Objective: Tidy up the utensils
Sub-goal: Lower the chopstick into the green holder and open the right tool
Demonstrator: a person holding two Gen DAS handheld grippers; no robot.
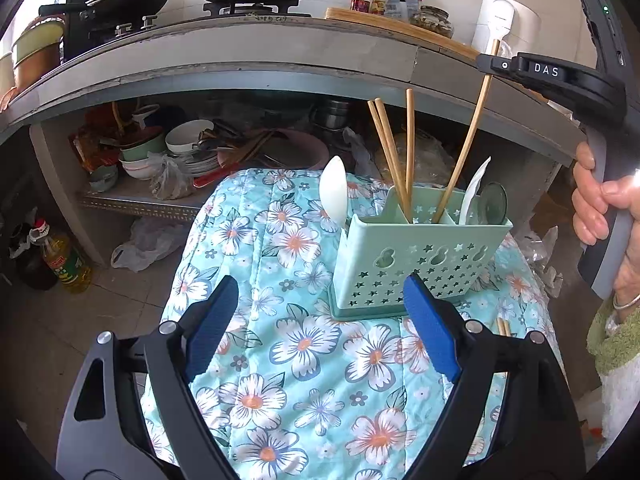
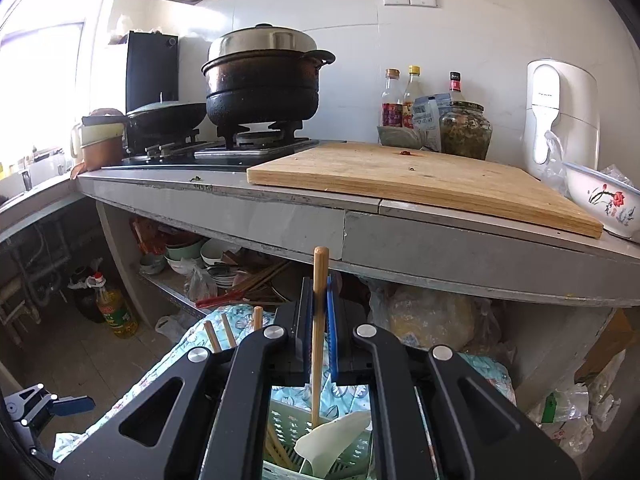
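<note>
A mint green utensil caddy (image 1: 416, 256) stands on a floral cloth (image 1: 304, 344). It holds several wooden chopsticks (image 1: 390, 152), a white spoon (image 1: 474, 192) and a green spoon (image 1: 493, 200). Another white spoon (image 1: 334, 190) rests at its left side. My right gripper (image 2: 319, 300) is shut on a chopstick (image 2: 318, 332) whose lower end stands in the caddy (image 2: 288, 420); it also shows in the left wrist view (image 1: 490, 65). My left gripper (image 1: 320, 316) is open and empty, low over the cloth in front of the caddy. A chopstick pair (image 1: 503, 326) lies on the cloth behind its right finger.
A concrete counter (image 2: 360, 216) overhangs the caddy, carrying a cutting board (image 2: 420, 180), pots on a stove (image 2: 260, 80), bottles (image 2: 400, 96), a jar and a floral bowl (image 2: 600, 200). A shelf below holds stacked dishes (image 1: 188, 152). An oil bottle (image 1: 66, 260) stands on the floor.
</note>
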